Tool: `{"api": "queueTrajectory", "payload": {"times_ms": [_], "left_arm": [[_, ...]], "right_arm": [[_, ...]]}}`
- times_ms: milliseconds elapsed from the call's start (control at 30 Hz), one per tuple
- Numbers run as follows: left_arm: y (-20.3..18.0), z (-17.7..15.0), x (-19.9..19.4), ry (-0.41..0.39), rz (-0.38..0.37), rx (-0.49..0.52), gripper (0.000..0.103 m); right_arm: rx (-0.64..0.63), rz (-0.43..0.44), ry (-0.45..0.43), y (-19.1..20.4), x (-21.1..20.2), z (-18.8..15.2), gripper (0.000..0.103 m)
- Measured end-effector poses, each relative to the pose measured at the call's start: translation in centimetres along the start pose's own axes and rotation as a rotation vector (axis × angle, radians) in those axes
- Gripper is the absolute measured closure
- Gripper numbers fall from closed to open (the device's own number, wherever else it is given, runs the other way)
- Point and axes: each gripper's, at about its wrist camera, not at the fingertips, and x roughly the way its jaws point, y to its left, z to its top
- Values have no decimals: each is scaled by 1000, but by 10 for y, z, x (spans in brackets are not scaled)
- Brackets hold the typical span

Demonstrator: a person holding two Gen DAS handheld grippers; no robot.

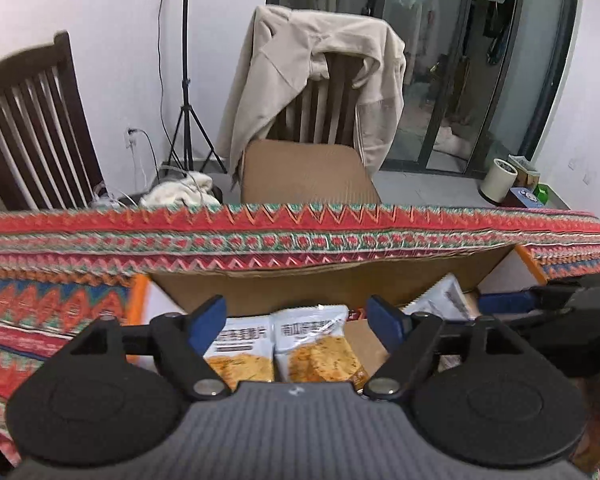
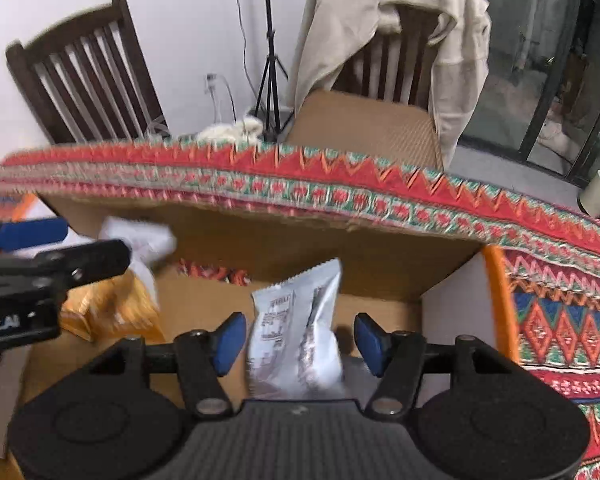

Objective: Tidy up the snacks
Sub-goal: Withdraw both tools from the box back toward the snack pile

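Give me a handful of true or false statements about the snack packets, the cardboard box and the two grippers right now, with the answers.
1. The left gripper clamps a packet. False: its jaws stand apart over two snack packets, touching neither.
2. A beige jacket hangs on a chair. True.
3. The grey packet lies outside the cardboard box. False: it is inside.
4. The right gripper has a packet between its open jaws. True.
5. The tablecloth is plain white. False: patterned red.

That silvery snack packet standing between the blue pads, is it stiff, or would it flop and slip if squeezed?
The silver packet looks puffy and crinkled, so it would probably dent and feel light. Its glossy film may slide against the pads. It stands tilted in the cardboard box with the right hand-held gripper open around it, so a nudge could likely tip it.
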Motion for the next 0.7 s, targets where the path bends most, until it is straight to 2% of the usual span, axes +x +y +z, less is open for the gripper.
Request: {"api": "queueTrajectory", "payload": {"times_ms": [33,133,167,267,333,433,533,700], "left_arm": [[0,1,-13,-2,7,10,16],[0,-1,-58,-3,9,46,15],[1,-4,-78,-19,6,56,14],[3,-17,-140,-67,13,57,3],[3,-28,-178,-105,29,37,0],[-1,-51,-237,-164,55,29,0],[-7,-79,-292,-222,66,27,0],[-20,-158,-367,-330,52,18,0]], "right_arm": [[7,11,-14,-1,-10,0,41],[-3,19,-70,-1,-54,1,36],[-13,19,-92,-1,-71,0,32],[-53,11,-159,-2,-129,-8,27],[-77,9,-197,-4,-170,-18,19],[-78,-9,-252,-9,-227,-42,5],[-60,-23,-298,-17,-277,-71,1],[-2,-17,-384,-33,-348,-134,0]]}}
